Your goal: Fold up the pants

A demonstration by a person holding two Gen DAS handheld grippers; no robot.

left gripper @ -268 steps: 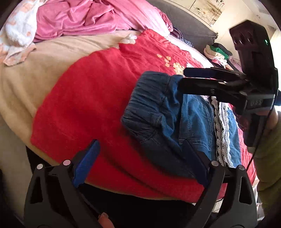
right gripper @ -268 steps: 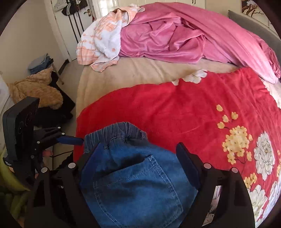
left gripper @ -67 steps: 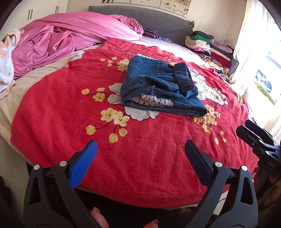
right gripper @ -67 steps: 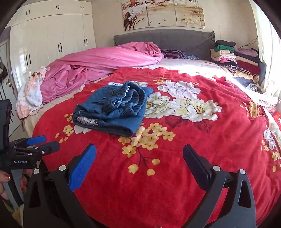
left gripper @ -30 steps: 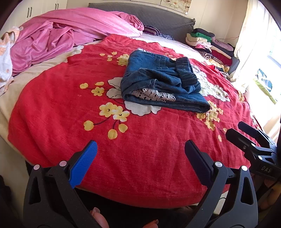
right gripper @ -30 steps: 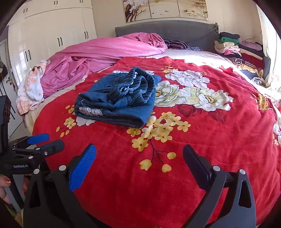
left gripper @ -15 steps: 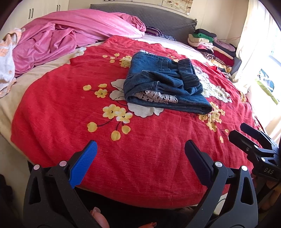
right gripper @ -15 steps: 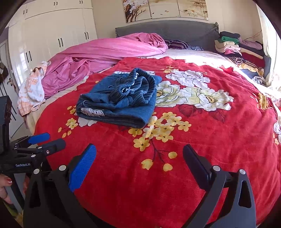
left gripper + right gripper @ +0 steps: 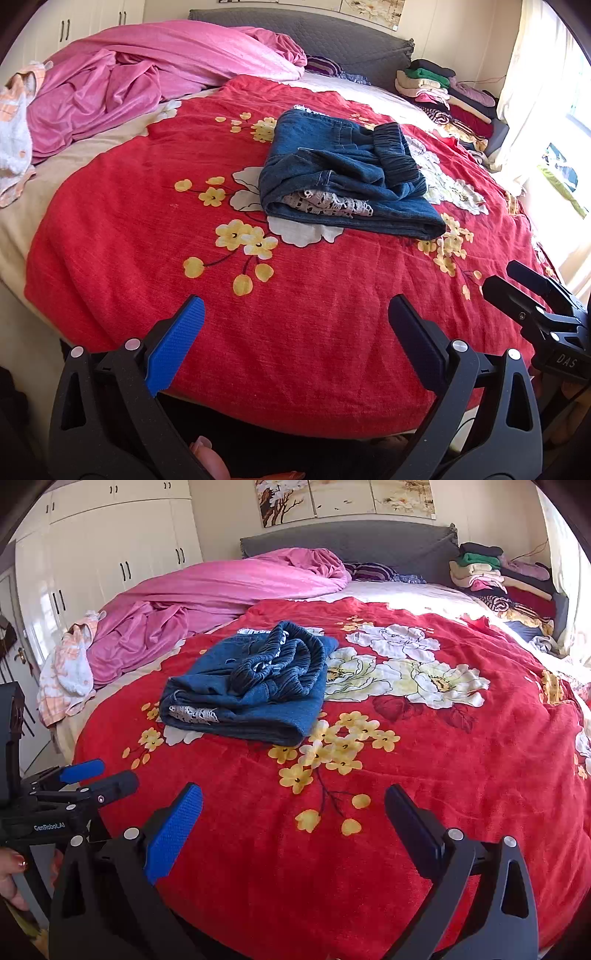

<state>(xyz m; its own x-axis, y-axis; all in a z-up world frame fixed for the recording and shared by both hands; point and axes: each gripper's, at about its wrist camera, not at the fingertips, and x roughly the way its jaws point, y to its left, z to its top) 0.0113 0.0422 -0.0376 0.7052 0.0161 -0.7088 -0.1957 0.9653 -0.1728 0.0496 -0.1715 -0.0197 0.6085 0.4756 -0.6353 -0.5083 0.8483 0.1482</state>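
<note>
The denim pants (image 9: 343, 177) lie folded into a compact bundle on the red floral blanket (image 9: 147, 229) that covers the bed, resting among the printed white and yellow flowers. In the left wrist view the bundle's long axis runs from near left to far right, with the folded edge facing the camera and a strip of white lace trim (image 9: 327, 201) showing between the layers at that near edge; the gathered elastic waistband (image 9: 393, 147) sits on top toward the far right side. In the right wrist view the pants (image 9: 251, 686) appear left of centre, waistband ruffled on top. The left gripper (image 9: 295, 332) hangs over the near edge of the bed with its jaws spread wide and nothing between them; the pants lie well ahead of it, apart from both fingers. The right gripper (image 9: 293, 818) is likewise spread wide and empty, with the pants well ahead and to its left. A pink quilt (image 9: 147, 70) is heaped at the far left of the bed.
</note>
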